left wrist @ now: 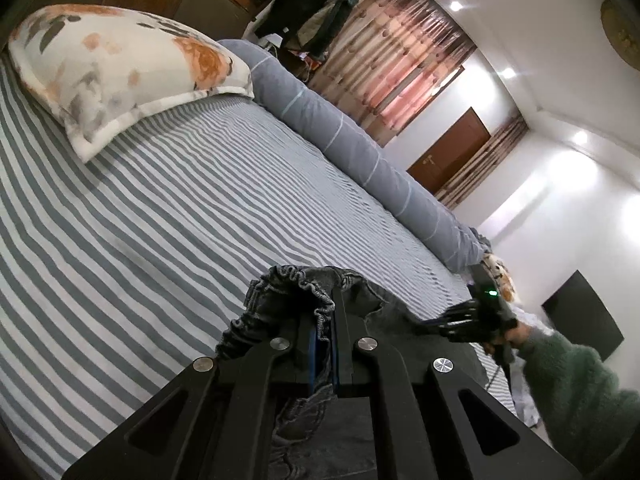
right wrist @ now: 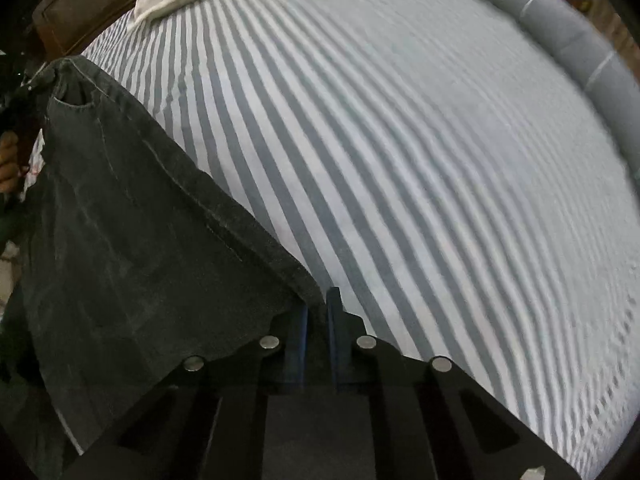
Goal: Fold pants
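Dark grey denim pants (right wrist: pixel 132 240) hang stretched between two hand-held tools above a bed with a striped sheet (left wrist: pixel 168 208). The left tool (left wrist: pixel 325 320) is clamped on the gathered elastic waistband, which bunches over its fingers; the right tool (right wrist: pixel 316 308) is clamped on an edge of the same garment further along, the cloth pinched between its blue pads. Holding two separated points lets the fabric hang as a flat sheet instead of a heap, so its seams and pocket line up before it is laid down; this is judged to be the spreading step that precedes the first fold. The garment is lifted off the bed; its lower part drops out of view. In the left wrist view the right tool appears at right, held by a hand in a green fleecy sleeve (left wrist: pixel 580 376). A floral pillow (left wrist: pixel 120 72) and a grey bolster (left wrist: pixel 352 148) lie at the far margins, leaving the middle of the sheet free for laying the pants.
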Available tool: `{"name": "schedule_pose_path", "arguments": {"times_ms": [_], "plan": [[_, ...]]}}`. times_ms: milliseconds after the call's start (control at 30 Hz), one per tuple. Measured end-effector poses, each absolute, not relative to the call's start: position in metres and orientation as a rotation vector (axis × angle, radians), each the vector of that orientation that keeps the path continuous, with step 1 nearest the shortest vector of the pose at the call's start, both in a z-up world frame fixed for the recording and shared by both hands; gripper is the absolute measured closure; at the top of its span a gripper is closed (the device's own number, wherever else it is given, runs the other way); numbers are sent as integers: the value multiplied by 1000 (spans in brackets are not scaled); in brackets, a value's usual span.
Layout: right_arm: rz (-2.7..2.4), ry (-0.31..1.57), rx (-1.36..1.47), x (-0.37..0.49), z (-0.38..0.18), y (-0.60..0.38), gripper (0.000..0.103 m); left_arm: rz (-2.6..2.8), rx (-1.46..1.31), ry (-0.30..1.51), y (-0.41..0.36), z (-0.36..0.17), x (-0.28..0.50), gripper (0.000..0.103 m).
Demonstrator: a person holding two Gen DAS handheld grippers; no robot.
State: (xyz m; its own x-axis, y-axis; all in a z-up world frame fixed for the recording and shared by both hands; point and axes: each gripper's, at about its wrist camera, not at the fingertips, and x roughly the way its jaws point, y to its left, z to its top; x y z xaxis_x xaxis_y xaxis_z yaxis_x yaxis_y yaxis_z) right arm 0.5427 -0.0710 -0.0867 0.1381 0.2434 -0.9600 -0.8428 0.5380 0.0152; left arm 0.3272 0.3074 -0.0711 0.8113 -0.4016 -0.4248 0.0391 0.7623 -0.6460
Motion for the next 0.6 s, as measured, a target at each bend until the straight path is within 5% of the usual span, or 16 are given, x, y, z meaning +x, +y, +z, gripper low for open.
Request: {"name": "schedule_pose_path", "arguments": {"times_ms": [367, 600], "plan": [[585, 924, -553, 394, 27, -109, 98, -282, -593, 565, 294, -31, 280, 98], [487, 879, -429, 268, 23, -149, 98, -366, -571, 560, 276, -19, 206, 98]]}}
